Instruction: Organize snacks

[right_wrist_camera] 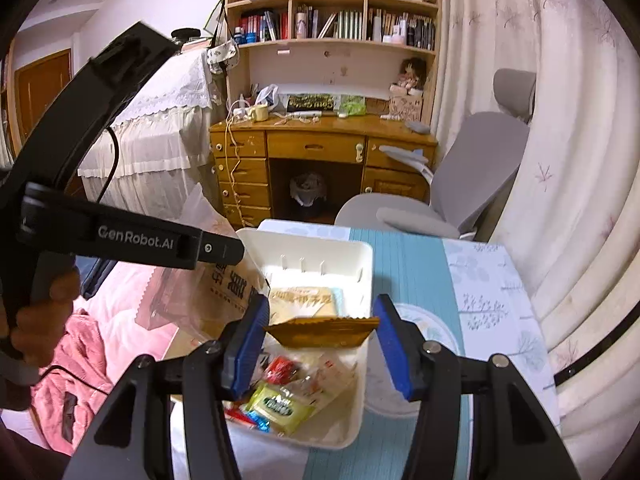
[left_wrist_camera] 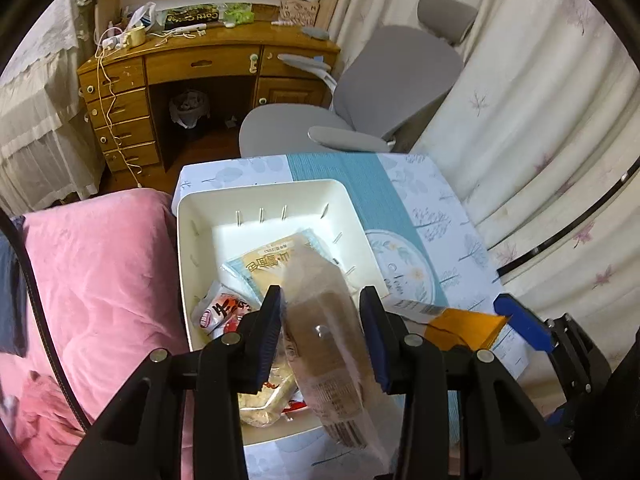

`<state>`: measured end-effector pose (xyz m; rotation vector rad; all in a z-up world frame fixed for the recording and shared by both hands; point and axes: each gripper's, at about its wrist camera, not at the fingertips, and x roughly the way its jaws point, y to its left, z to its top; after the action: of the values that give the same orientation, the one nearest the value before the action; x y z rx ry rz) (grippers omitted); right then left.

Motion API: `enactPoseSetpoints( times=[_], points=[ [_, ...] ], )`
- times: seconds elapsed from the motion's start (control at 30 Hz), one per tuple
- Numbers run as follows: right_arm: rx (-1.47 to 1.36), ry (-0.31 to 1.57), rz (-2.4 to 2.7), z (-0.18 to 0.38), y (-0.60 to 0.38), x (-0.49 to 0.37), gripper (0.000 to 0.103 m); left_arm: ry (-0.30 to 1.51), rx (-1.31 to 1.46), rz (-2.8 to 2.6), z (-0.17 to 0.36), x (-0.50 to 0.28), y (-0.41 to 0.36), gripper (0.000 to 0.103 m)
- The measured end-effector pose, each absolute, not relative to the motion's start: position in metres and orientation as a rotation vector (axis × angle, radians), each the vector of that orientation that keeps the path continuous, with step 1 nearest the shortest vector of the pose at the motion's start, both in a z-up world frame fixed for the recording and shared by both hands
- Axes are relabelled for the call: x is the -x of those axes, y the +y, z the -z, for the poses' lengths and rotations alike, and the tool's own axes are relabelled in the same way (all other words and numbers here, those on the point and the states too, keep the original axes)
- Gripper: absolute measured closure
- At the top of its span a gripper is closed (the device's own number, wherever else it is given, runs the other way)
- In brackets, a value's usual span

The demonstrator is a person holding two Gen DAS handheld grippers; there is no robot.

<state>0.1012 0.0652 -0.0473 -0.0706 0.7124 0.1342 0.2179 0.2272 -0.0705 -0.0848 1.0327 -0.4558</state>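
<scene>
A white bin [left_wrist_camera: 260, 190] [right_wrist_camera: 312, 240] stands on the table, with several snack packets inside: a tan one [left_wrist_camera: 272, 264], a red-and-white one [left_wrist_camera: 220, 312] and a green one [right_wrist_camera: 280, 404]. My left gripper [left_wrist_camera: 322, 300] is shut on a clear packet with brown contents [left_wrist_camera: 324, 344], held over the bin's near end. In the right wrist view that packet [right_wrist_camera: 192, 300] hangs below the left gripper's black frame [right_wrist_camera: 132, 240], which a hand [right_wrist_camera: 44, 300] holds. My right gripper [right_wrist_camera: 322, 320] is shut on a flat golden-orange packet [right_wrist_camera: 324, 332] [left_wrist_camera: 464, 328] above the bin.
The table [left_wrist_camera: 420, 200] has a blue and white tree-print cloth. Pink bedding [left_wrist_camera: 100, 280] lies left of the bin. A grey office chair [left_wrist_camera: 380, 92] and a wooden desk [left_wrist_camera: 200, 64] stand beyond the table. Curtains [left_wrist_camera: 540, 120] hang along the right.
</scene>
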Motion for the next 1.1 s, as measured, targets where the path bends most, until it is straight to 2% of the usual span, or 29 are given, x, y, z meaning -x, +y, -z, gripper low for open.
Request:
enactPoseSetpoints(
  times=[0.07, 0.2, 0.3, 0.33, 0.37, 0.4, 0.63, 0.77, 1.1],
  points=[
    [0.07, 0.72, -0.135, 0.047, 0.068, -0.101, 0.048, 1.01, 0.118, 0.468, 0.068, -0.216, 0.232, 0.063],
    [0.015, 0.756, -0.156, 0.046, 0.068, -0.109, 0.048, 0.929, 0.104, 0.461, 0.056, -0.206, 0.236, 0.03],
    [-0.016, 0.789, -0.156, 0.046, 0.067, -0.115, 0.045, 0.901, 0.088, 0.44, 0.051, -0.198, 0.237, 0.021],
    [-0.029, 0.796, -0.151, 0.047, 0.065, -0.116, 0.039, 0.904, 0.091, 0.433, 0.051, -0.197, 0.237, 0.02],
    [-0.043, 0.798, -0.148, 0.047, 0.064, -0.114, 0.033, 0.91, 0.098, 0.425, 0.052, -0.195, 0.238, 0.02],
    [-0.065, 0.799, -0.146, 0.047, 0.061, -0.113, 0.031, 0.916, 0.105, 0.419, 0.053, -0.192, 0.238, 0.02],
    [-0.173, 0.868, -0.122, 0.059, 0.03, -0.104, 0.028, 0.968, 0.142, 0.363, 0.071, -0.163, 0.233, 0.019],
    [-0.212, 0.896, -0.113, 0.067, 0.005, -0.09, 0.021, 0.992, 0.158, 0.323, 0.082, -0.144, 0.223, 0.019],
    [-0.243, 0.984, -0.14, 0.083, -0.073, -0.043, 0.02, 1.033, 0.235, 0.186, 0.101, -0.084, 0.169, 0.019]
  ],
)
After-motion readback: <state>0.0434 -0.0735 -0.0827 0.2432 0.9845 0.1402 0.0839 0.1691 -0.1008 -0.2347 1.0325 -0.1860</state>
